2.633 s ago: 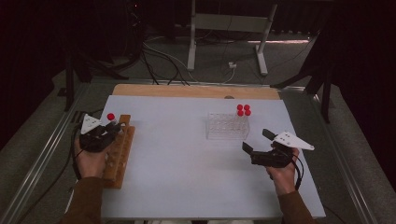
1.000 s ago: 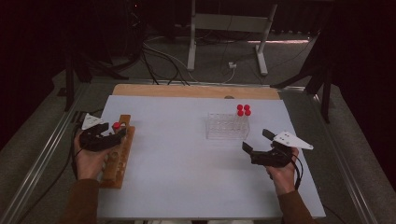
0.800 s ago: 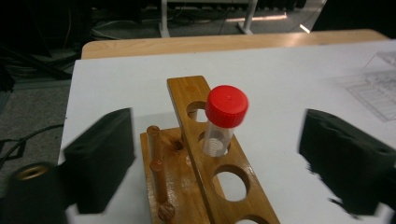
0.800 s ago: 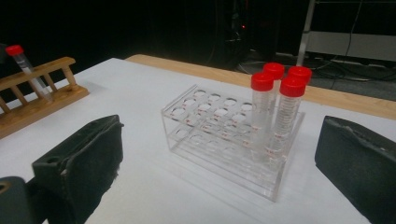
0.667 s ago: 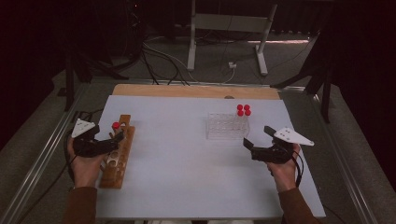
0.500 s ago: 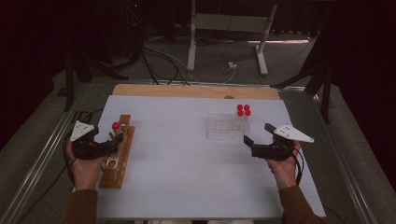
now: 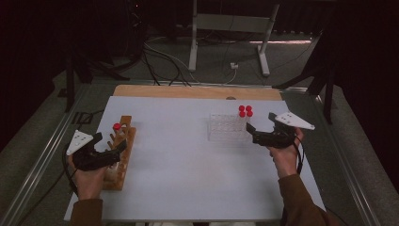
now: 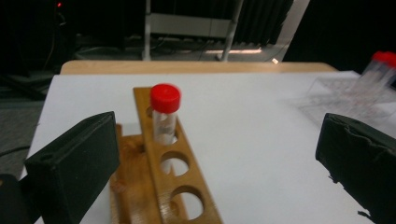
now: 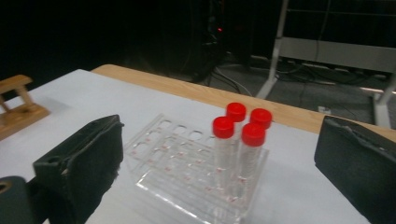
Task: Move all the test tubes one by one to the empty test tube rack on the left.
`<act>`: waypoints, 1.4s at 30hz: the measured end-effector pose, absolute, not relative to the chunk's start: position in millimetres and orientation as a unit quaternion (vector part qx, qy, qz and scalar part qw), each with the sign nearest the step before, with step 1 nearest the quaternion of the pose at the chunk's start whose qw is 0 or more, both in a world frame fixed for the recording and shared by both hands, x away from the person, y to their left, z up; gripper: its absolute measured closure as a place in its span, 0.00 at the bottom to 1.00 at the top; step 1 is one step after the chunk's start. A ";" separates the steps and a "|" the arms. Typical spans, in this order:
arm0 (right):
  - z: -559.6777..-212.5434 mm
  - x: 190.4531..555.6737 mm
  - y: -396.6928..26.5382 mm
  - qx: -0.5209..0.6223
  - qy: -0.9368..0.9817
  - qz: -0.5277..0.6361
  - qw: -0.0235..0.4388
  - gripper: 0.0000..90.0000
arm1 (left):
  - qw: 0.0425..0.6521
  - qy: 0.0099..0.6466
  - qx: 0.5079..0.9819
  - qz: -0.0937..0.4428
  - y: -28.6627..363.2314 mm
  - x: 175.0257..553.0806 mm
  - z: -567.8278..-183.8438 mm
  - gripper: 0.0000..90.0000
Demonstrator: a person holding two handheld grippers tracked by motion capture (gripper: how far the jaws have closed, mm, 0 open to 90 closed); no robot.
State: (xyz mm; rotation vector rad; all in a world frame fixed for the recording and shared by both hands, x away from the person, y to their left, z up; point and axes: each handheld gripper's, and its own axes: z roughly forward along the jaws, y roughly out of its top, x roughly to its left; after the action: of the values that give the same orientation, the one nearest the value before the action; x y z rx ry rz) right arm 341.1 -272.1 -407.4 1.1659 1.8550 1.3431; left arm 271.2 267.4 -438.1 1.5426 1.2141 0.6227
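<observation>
At the table's left edge, the left gripper hangs over the near end of a wooden rack, its jaws spread wide after just opening, with nothing between the pads. In the left gripper view a red-capped tube stands upright in a far hole of that rack, well ahead of the jaws and touched by neither; two nearer holes gape unfilled. The high view shows the same tube at the rack's far end. Across the white table, to the right of centre, a clear plastic rack holds four more red-capped tubes bunched in its far right corner. The right gripper sits just beside that rack, pointing at it. In the right gripper view its jaws stand wide apart and grip nothing, the four tubes upright in the clear rack ahead.
</observation>
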 end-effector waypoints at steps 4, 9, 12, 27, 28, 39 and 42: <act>-407.0 354.9 -273.9 0.446 0.691 0.492 0.286 0.09 | 0.526 0.492 0.643 0.261 263.2 264.9 -434.7 0.01; -410.8 366.6 -273.5 0.452 0.695 0.480 0.287 0.19 | 0.540 0.478 0.640 0.263 260.3 258.9 -431.0 0.01; -417.4 376.8 -271.4 0.462 0.698 0.466 0.288 0.34 | 0.547 0.471 0.640 0.263 259.3 256.0 -430.4 0.01; -441.5 397.1 -265.5 0.475 0.707 0.439 0.286 0.67 | 0.544 0.467 0.647 0.259 254.4 256.5 -434.8 0.01; -444.9 399.3 -265.0 0.482 0.704 0.439 0.283 0.68 | 0.544 0.467 0.647 0.259 254.4 256.5 -435.0 0.01; -452.9 405.7 -263.5 0.496 0.697 0.440 0.273 0.71 | 0.546 0.469 0.643 0.260 256.6 255.9 -435.8 0.01; -453.6 406.2 -264.6 0.499 0.695 0.443 0.268 0.70 | 0.548 0.469 0.642 0.260 256.7 255.8 -435.9 0.01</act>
State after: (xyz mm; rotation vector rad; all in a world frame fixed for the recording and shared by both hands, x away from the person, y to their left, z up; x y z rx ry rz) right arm 406.2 -264.6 -453.6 1.3456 1.8752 1.1955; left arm 255.8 256.7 -435.9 1.5222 1.1114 0.6158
